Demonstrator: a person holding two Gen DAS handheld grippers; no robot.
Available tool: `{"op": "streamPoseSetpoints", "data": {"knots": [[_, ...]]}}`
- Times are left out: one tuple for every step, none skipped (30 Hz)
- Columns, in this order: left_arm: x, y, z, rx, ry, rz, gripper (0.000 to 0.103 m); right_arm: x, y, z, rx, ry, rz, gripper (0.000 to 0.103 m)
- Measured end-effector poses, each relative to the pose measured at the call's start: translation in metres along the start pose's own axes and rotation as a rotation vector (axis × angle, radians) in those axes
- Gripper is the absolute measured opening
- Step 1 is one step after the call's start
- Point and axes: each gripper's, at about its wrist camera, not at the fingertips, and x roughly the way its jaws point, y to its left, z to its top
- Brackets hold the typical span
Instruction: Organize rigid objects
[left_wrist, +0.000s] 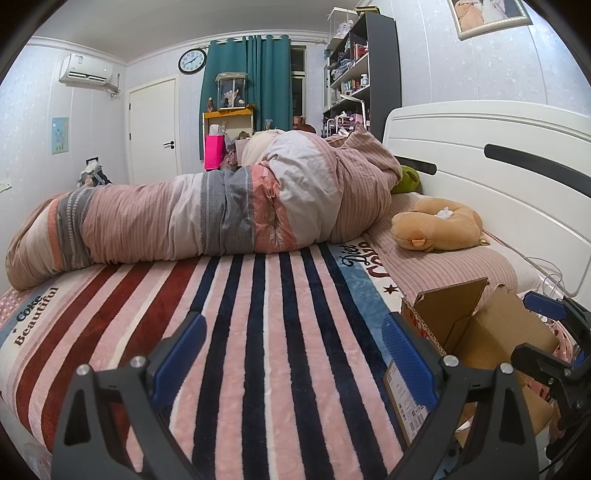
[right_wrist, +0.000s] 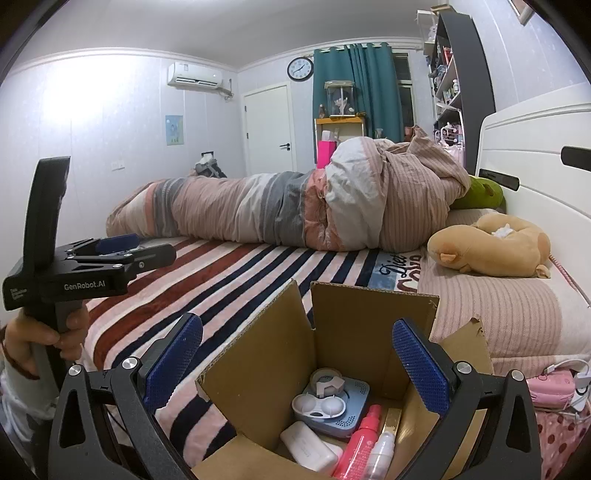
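Note:
An open cardboard box (right_wrist: 369, 314) sits on the striped blanket near the pillow. It holds a blue-grey device (right_wrist: 351, 406) with a white lens case (right_wrist: 319, 404) and a tape roll (right_wrist: 327, 380) on it. A white bar-shaped case (right_wrist: 306, 445), a pink spray bottle (right_wrist: 360, 443), a clear bottle (right_wrist: 382, 454) and a gold item (right_wrist: 391, 419) are also inside. My right gripper (right_wrist: 299, 354) hangs open over the box, holding nothing. My left gripper (left_wrist: 291, 339) is open and empty over the blanket, left of the box (left_wrist: 443, 317). In the right wrist view, a hand (right_wrist: 37, 339) holds the left gripper (right_wrist: 147, 247).
A rolled quilt (left_wrist: 221, 214) lies across the bed behind the striped blanket (left_wrist: 258, 332). A tan plush toy (right_wrist: 491, 243) rests on the pillow (right_wrist: 498, 314) by the white headboard (left_wrist: 498, 166). A pink pouch (right_wrist: 550, 387) and cables lie right of the box.

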Motion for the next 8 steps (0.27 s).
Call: {"op": "streamPoseSetpoints", "data": {"knots": [[0.0002, -0.0001, -0.0001, 0.0, 0.0, 0.001, 0.095, 0.0, -0.0001, 0.0, 0.0, 0.0, 0.0, 0.103], [0.0002, -0.0001, -0.0001, 0.0, 0.001, 0.002, 0.095, -0.0003, -0.0009, 0.0003, 0.0, 0.0, 0.0, 0.103], [0.0002, 0.0001, -0.0001, 0.001, 0.001, 0.002, 0.095, -0.0001, -0.0009, 0.0002, 0.0, 0.001, 0.0, 0.103], [0.0002, 0.0007, 0.0, 0.001, 0.001, 0.001, 0.095, 0.0002, -0.0004, -0.0001, -0.001, 0.001, 0.0, 0.103], [0.0004, 0.0007, -0.0001, 0.0, 0.001, 0.001, 0.095, 0.0001, -0.0006, -0.0001, -0.002, 0.002, -0.001, 0.103], [0.0003, 0.0012, 0.0, 0.0, 0.001, -0.002, 0.095, 0.0001, -0.0002, -0.0002, -0.003, 0.003, -0.002, 0.103], [0.0003, 0.0012, 0.0001, -0.002, 0.002, -0.003, 0.095, 0.0001, -0.0004, 0.0, -0.005, 0.002, -0.004, 0.103], [0.0003, 0.0012, 0.0002, -0.006, 0.003, -0.005, 0.095, -0.0003, -0.0009, 0.0001, -0.003, 0.002, -0.002, 0.103]]}}
